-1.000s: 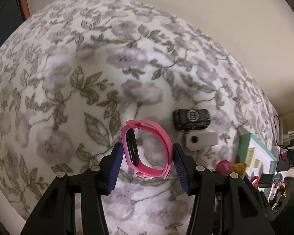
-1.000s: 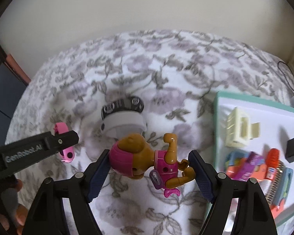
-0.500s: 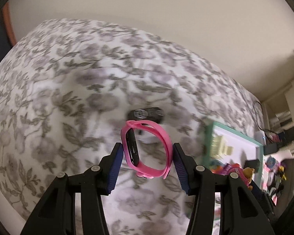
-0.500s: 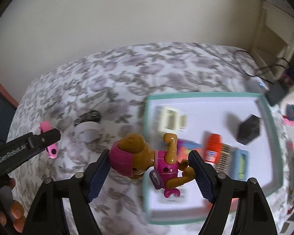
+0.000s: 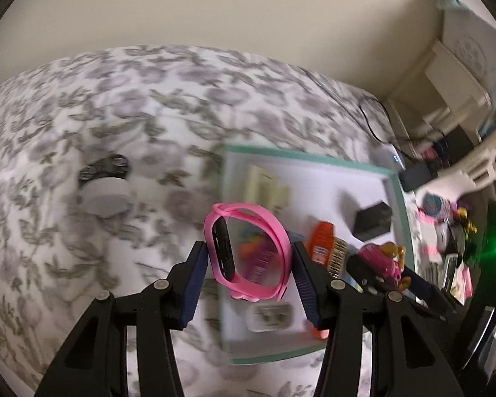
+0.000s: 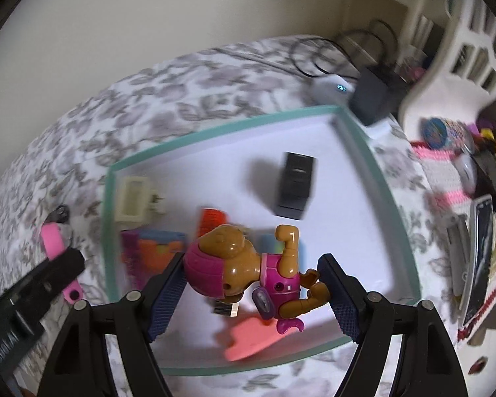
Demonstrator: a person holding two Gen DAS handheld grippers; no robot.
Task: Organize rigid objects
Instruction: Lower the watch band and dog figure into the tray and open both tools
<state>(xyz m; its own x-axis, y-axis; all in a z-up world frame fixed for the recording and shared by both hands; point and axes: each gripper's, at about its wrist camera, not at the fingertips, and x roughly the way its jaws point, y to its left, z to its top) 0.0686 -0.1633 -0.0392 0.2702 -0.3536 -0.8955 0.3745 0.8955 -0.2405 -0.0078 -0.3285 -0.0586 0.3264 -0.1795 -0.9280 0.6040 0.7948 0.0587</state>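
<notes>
My left gripper (image 5: 248,264) is shut on a pink wristband (image 5: 248,251) with a black screen and holds it above the left part of a white tray with a teal rim (image 5: 310,160). My right gripper (image 6: 253,281) is shut on a brown and pink dog figure (image 6: 244,268) held over the same tray (image 6: 221,129). The tray holds a cream plastic piece (image 6: 132,203), a black box (image 6: 296,185), an orange tube (image 5: 324,241) and other colourful items. A black toy car (image 5: 104,168) and a white device (image 5: 107,197) lie on the floral bedspread left of the tray.
The floral bedspread (image 5: 82,99) runs up to a beige wall. At the right are cables, a white power unit (image 6: 334,91), a black adapter (image 6: 370,99), a white chair (image 6: 453,72) and a cluttered pile of small items (image 6: 463,152).
Both grippers have swung right, from over the bedspread by the toy car to above the tray. Each keeps its hold on its object.
</notes>
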